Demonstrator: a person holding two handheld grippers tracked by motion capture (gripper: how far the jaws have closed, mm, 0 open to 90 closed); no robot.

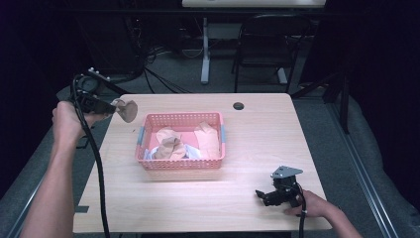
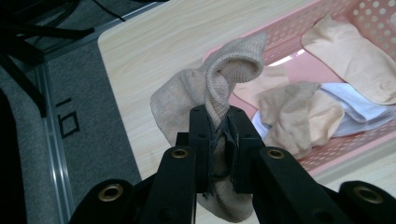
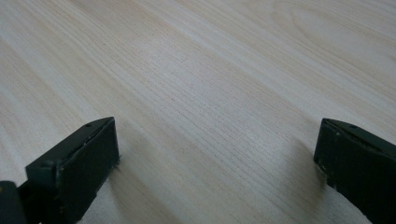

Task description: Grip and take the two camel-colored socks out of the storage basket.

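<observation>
Nearest me, my right claw (image 1: 270,196) rests low over bare desk (image 1: 247,144) at the front right, jaws spread wide with nothing between them; the right gripper view has only wood grain ahead of it. It is well apart from the work, so I would leave it parked there.

Farther out on the left, my left claw (image 2: 218,135) is clamped on a tan sock (image 2: 205,88), pinching a bunched fold so the rest droops below and curls above the jaws. In the high view that sock (image 1: 126,110) hangs just beyond the basket's left rim, over the desk edge.

Beyond it sits the pink basket (image 1: 181,166), mid-desk, with more beige socks (image 1: 171,146) and a white piece inside. I judge the step to be moving this sock clear of the basket. To do it well I should keep the pinch firm, lift enough that the dangling toe clears the rim, and lower before letting go.
</observation>
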